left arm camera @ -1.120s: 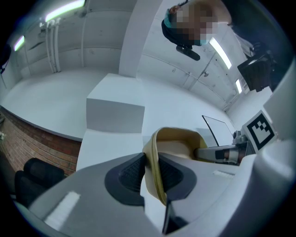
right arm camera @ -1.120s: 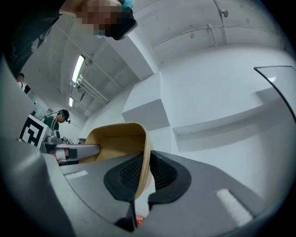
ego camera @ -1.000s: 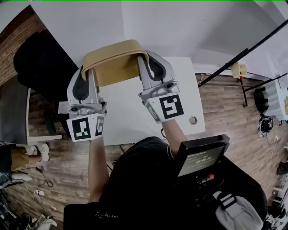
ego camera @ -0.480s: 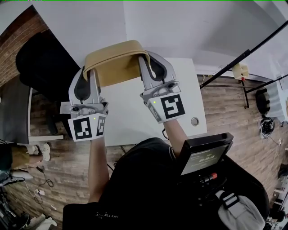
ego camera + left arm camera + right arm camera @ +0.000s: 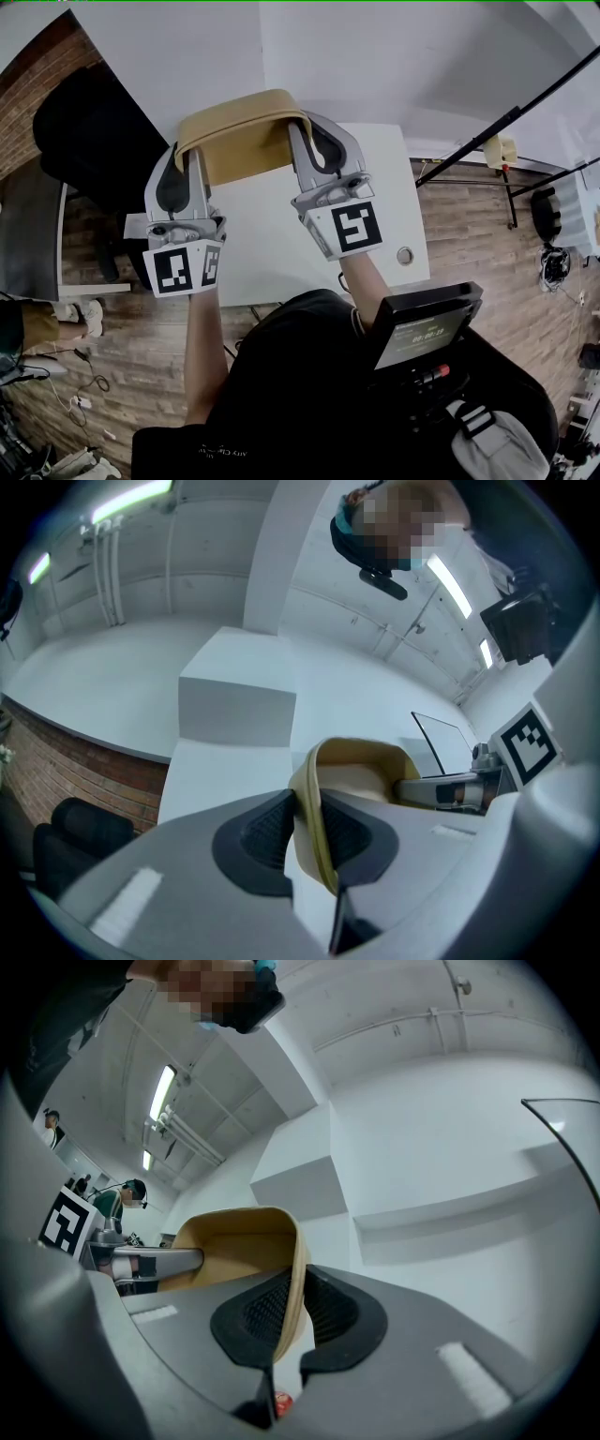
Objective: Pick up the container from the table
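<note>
A tan, shallow container hangs in the air above the white table, held by both grippers. My left gripper is shut on the container's left rim, the black pads pressing on the thin wall from both sides. My right gripper is shut on the right rim in the same way. In the left gripper view the right gripper shows across the container; in the right gripper view the left gripper shows beyond the tan wall.
The table's far edge meets a white wall. A black chair stands at the table's left and a black rail crosses at the right. A round hole sits near the table's right corner. Wooden floor lies below.
</note>
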